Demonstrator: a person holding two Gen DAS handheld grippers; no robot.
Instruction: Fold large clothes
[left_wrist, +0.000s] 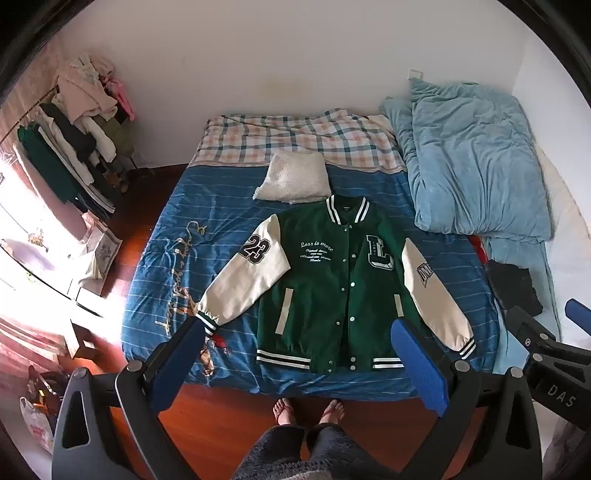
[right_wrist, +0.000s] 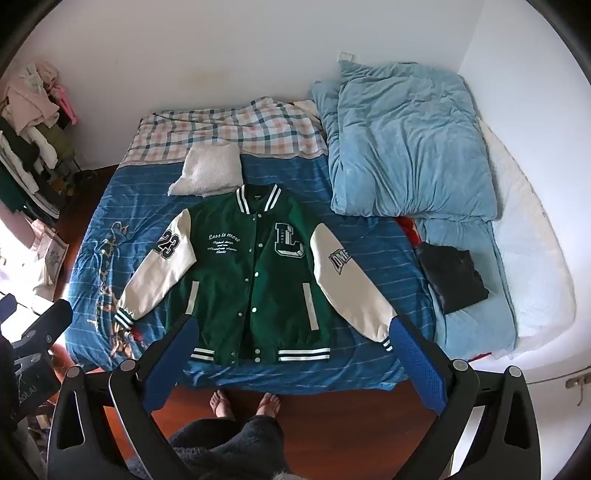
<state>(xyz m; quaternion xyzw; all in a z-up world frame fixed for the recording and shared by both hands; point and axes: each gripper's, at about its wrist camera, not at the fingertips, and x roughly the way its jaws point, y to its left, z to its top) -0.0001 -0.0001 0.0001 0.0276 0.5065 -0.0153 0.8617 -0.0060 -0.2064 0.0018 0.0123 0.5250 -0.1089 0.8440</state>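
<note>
A green varsity jacket (left_wrist: 332, 280) with cream sleeves lies flat, front up and buttoned, sleeves spread, on the blue striped bed cover (left_wrist: 155, 280). It also shows in the right wrist view (right_wrist: 255, 280). My left gripper (left_wrist: 299, 332) is open and empty, held high above the bed's near edge. My right gripper (right_wrist: 293, 328) is open and empty too, at about the same height. The right gripper shows at the right edge of the left wrist view (left_wrist: 535, 332).
A white cushion (left_wrist: 295, 177) lies just beyond the collar. A light blue duvet (left_wrist: 469, 158) is piled at the right, with dark folded clothes (right_wrist: 454, 280) beside it. A plaid blanket (left_wrist: 295, 136) lies at the far end. A clothes rack (left_wrist: 74, 147) stands left. Bare feet (left_wrist: 306, 410) stand on wooden floor.
</note>
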